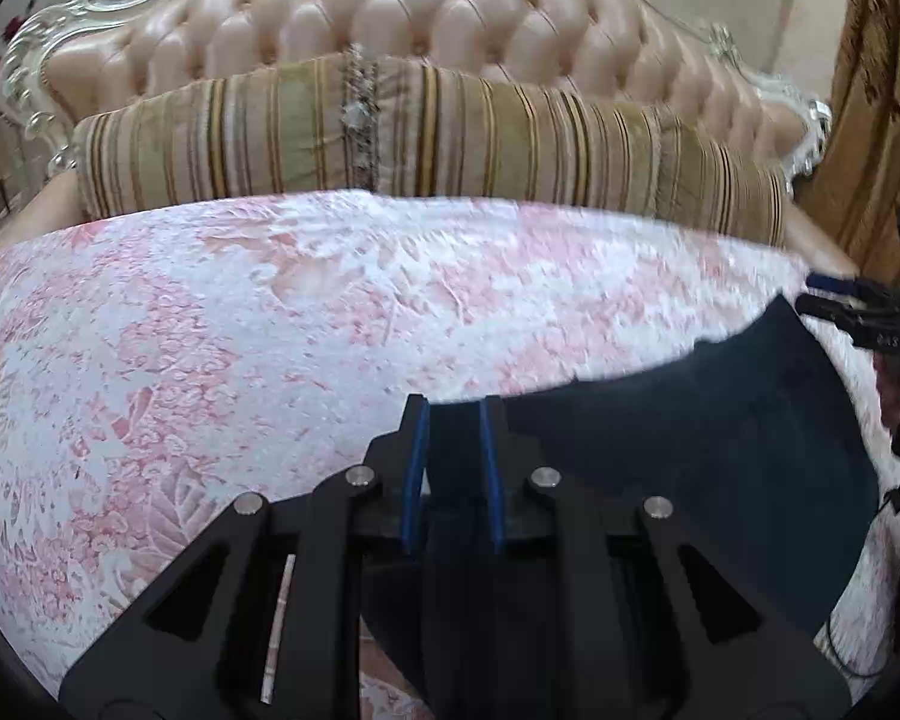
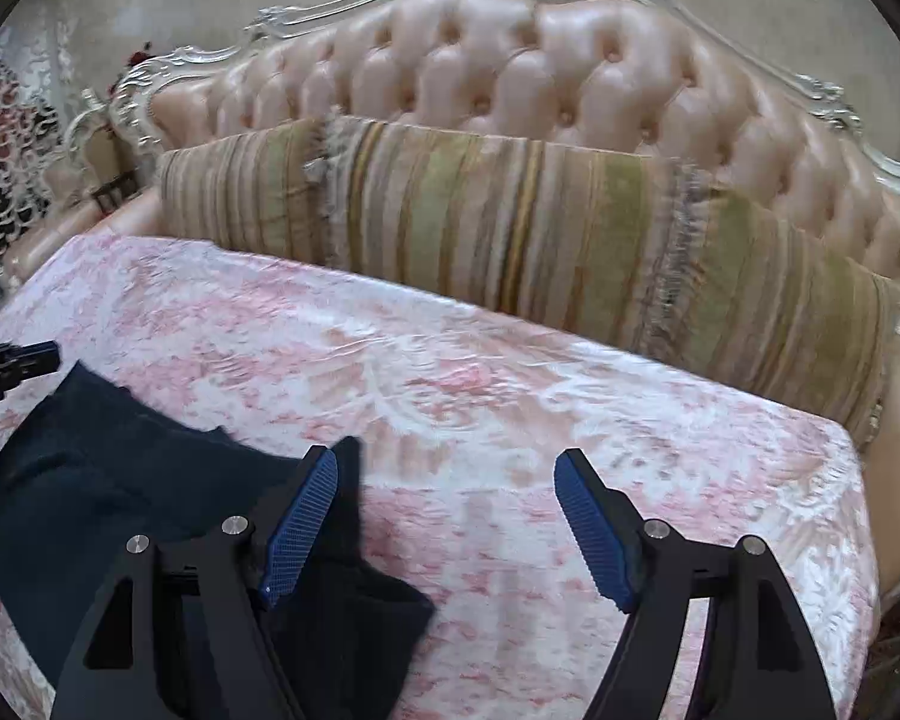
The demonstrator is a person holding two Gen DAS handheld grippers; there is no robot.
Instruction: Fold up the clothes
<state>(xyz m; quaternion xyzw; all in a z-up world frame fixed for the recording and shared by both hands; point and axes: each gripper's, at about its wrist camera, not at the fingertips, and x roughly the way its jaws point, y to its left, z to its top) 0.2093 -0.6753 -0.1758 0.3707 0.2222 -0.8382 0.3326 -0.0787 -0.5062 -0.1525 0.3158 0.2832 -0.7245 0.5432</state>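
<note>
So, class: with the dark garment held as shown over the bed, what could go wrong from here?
1. Only the left gripper pinches the dark garment; the right gripper is open beside it, so the fold may droop unevenly.
2. The frames are blurred, suggesting fast motion; the cloth could slip from the blue pads.

Both wrist cameras are looking low and close across the bed [image 1: 270, 312] toward the tufted headboard [image 2: 540, 78]. They are sharing the striped bolster [image 1: 426, 138] and dark garment [image 2: 120, 480], the right view sitting further right.
</note>
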